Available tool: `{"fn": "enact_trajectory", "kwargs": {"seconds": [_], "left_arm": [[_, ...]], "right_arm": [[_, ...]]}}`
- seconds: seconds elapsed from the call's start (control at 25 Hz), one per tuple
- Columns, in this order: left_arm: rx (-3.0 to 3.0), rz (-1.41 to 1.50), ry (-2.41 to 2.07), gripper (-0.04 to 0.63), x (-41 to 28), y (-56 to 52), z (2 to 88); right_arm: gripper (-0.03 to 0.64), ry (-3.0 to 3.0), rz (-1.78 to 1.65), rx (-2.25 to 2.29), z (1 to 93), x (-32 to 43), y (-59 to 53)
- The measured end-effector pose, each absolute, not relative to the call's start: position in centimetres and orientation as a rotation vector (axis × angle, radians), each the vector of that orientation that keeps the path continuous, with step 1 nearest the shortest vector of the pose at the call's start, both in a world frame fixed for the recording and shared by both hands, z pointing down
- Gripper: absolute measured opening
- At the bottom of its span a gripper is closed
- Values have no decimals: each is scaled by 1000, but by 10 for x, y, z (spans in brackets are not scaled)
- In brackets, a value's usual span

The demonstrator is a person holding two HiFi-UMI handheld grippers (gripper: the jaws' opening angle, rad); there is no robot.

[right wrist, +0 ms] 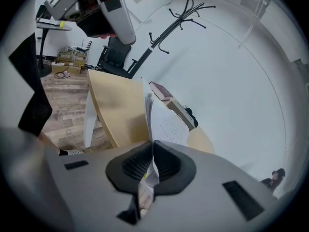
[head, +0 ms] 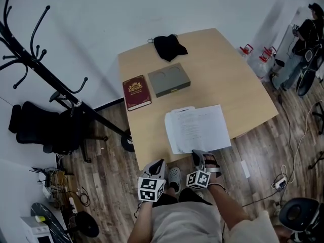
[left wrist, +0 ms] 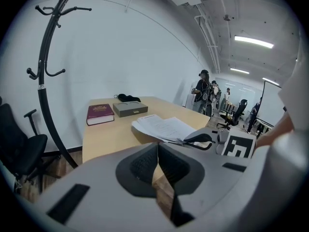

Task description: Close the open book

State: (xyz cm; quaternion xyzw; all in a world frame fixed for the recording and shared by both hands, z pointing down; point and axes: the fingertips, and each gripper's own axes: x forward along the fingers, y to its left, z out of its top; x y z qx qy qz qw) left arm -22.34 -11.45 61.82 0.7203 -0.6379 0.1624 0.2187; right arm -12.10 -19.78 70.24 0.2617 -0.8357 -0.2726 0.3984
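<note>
The open book (head: 197, 127) lies with its white pages up near the front edge of the light wooden table (head: 243, 85). My right gripper (head: 203, 157) sits at the book's near edge, shut on a few of its pages (right wrist: 166, 124), which stand on edge between the pads in the right gripper view (right wrist: 153, 146). My left gripper (head: 158, 166) hangs off the table's front edge, left of the book, shut with nothing in it (left wrist: 157, 151). In the left gripper view the book (left wrist: 161, 127) and the right gripper (left wrist: 203, 140) lie ahead to the right.
A dark red closed book (head: 136, 91), a grey flat box (head: 169, 79) and a black cloth (head: 169, 46) lie on the far half of the table. A black coat rack (head: 45, 75) and a black chair (head: 45, 128) stand at the left. People stand far back (left wrist: 203, 88).
</note>
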Motion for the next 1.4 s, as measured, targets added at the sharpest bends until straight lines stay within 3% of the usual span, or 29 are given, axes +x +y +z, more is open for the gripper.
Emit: {"fn": "enact_trajectory", "kwargs": {"seconds": [1.4], "left_arm": [[2141,375,-1604,23,-179,-199,607]], "right_arm": [[25,-2171,-52,1114,693,-43,-239]]}}
